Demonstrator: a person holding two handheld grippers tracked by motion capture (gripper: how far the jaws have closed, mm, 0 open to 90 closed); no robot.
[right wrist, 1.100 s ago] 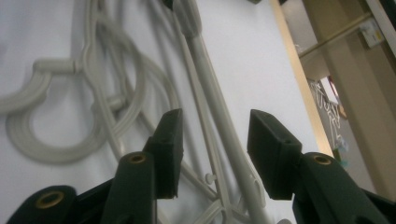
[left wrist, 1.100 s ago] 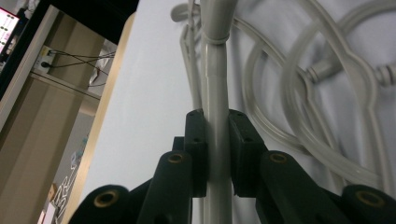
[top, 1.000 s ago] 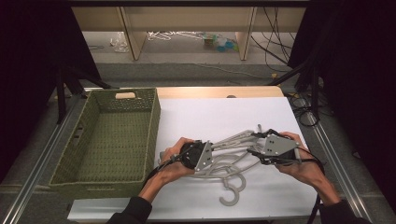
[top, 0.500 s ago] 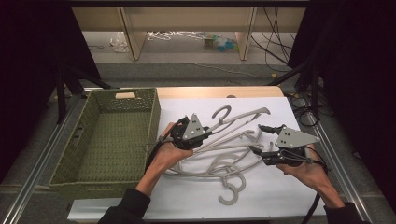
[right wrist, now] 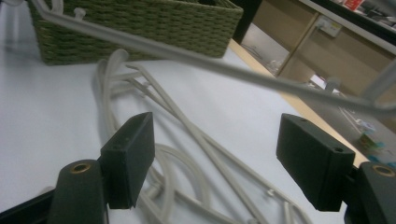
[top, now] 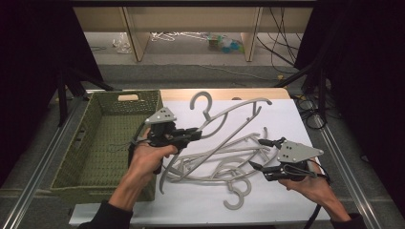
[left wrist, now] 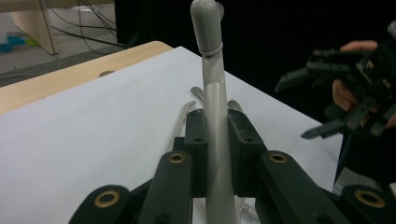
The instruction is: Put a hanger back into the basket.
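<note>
Once the right gripper had let go and spread wide, the left gripper alone pinched the lifted grey hanger, carrying it toward the wicker basket at nine o'clock.

The left gripper is clamped on a grey hanger, raised off the white sheet, with the woven basket just beside it. The right gripper, jaws spread, hovers beside the hanger pile lying between the two grippers
</note>
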